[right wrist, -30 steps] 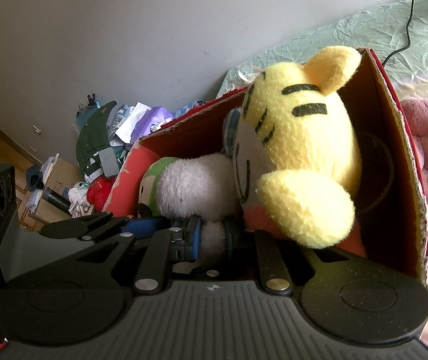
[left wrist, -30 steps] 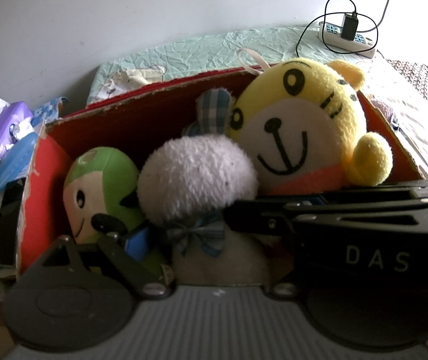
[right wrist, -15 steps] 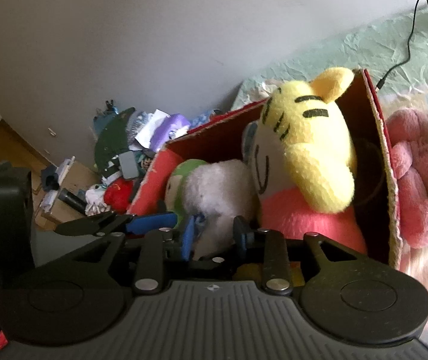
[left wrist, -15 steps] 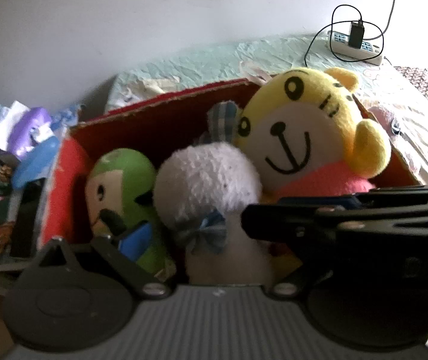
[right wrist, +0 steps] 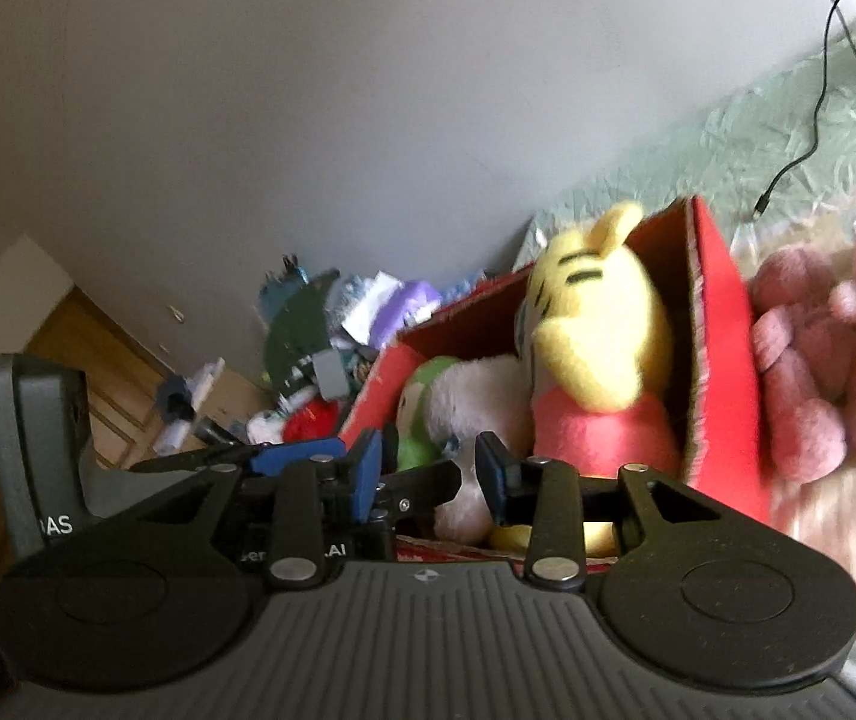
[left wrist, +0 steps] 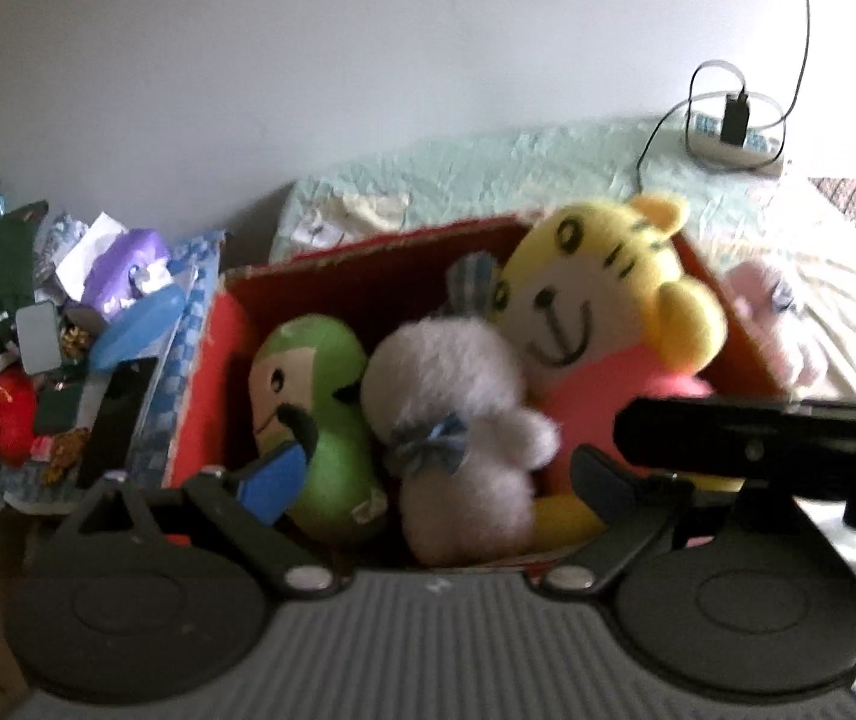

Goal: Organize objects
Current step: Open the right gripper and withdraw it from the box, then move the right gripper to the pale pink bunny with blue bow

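Observation:
A red cardboard box (left wrist: 212,372) (right wrist: 721,372) stands on the bed and holds three plush toys: a green one (left wrist: 314,414) (right wrist: 422,384), a white fluffy one (left wrist: 457,420) (right wrist: 481,396) and a yellow tiger in pink (left wrist: 601,312) (right wrist: 601,336). My left gripper (left wrist: 439,468) is open and empty, just in front of the box. My right gripper (right wrist: 430,471) is open and empty, its fingers apart in front of the white toy. The right gripper's body crosses the left wrist view (left wrist: 787,438).
A pink plush toy (right wrist: 817,360) (left wrist: 775,324) lies on the bed right of the box. A pile of clutter (left wrist: 50,324) (right wrist: 332,336) sits left of the box. A power strip with cables (left wrist: 733,138) lies at the bed's far side by the wall.
Both grippers have pulled back and up from the box. The right gripper's fingers have come off the white toy and spread. The toys stay in the box.

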